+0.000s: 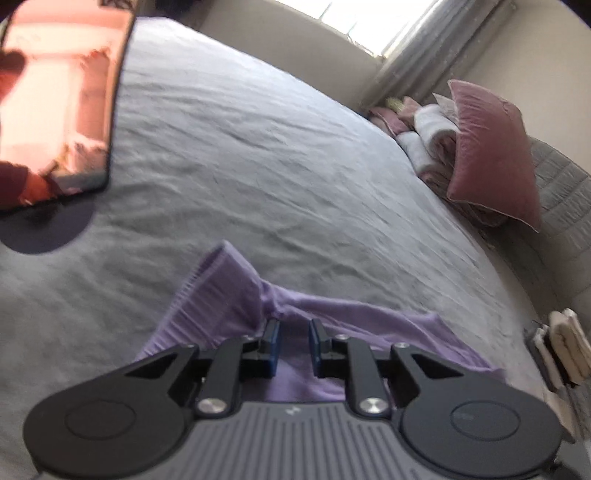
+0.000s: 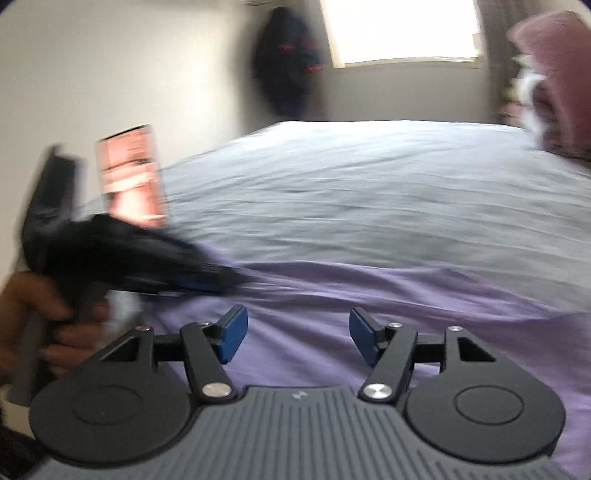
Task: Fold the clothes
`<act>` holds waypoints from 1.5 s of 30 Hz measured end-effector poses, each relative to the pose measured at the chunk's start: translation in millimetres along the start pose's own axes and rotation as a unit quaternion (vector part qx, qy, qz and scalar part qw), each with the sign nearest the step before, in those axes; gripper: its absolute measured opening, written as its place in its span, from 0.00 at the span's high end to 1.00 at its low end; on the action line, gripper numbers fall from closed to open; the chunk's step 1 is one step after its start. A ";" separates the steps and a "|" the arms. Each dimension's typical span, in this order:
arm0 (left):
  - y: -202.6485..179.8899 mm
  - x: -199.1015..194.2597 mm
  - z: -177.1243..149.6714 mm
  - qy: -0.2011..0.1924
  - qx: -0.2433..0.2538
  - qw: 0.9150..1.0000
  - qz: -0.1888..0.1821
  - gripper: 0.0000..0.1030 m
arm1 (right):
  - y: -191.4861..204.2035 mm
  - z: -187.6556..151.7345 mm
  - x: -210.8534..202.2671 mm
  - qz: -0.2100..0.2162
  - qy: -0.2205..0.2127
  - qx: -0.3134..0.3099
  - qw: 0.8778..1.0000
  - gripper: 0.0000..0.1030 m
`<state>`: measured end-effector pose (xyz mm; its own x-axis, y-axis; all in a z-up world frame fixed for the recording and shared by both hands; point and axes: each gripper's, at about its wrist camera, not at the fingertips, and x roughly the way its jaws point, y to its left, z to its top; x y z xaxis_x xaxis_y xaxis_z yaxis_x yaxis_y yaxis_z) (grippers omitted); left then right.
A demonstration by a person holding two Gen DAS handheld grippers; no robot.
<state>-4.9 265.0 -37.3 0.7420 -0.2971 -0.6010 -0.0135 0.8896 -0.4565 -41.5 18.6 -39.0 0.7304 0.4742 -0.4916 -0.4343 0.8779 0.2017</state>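
Observation:
A lilac garment (image 1: pixel 229 295) lies on the grey bed sheet (image 1: pixel 258 166), one ribbed edge pulled up into a peak. My left gripper (image 1: pixel 294 334) has its fingers close together, with the cloth bunched at their tips. The right wrist view shows that left gripper (image 2: pixel 229 280), blurred, at the left edge of the lilac garment (image 2: pixel 369 295), held by a hand (image 2: pixel 29 306). My right gripper (image 2: pixel 295 332) hovers low over the spread cloth with its blue pads wide apart and nothing between them.
A pink pillow (image 1: pixel 487 155) and stacked towels (image 1: pixel 432 136) sit at the bed's far right. A pink-lit flat panel (image 1: pixel 62 103) is at the upper left. A dark jacket (image 2: pixel 291 62) hangs on the wall beside a bright window (image 2: pixel 402 29).

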 end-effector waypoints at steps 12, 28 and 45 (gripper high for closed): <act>-32.7 -3.6 -16.3 -0.050 0.097 0.989 0.095 0.57 | -115.1 -1.0 -37.5 -0.140 0.016 -0.007 0.990 0.35; -101.5 -15.0 -51.5 -0.070 0.178 0.974 0.120 0.18 | -159.8 -9.3 -83.2 -0.080 0.000 0.026 0.996 0.32; -137.7 -30.8 -105.2 -0.068 0.167 0.967 0.182 0.04 | -188.7 -1.8 -83.7 -0.024 0.065 0.126 0.990 0.30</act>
<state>-96.4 115.1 -24.9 0.8099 0.0847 -0.5804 -0.0895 0.9958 0.0204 -21.7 -186.8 -37.5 0.6662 0.4341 -0.6064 -0.2436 0.8952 0.3731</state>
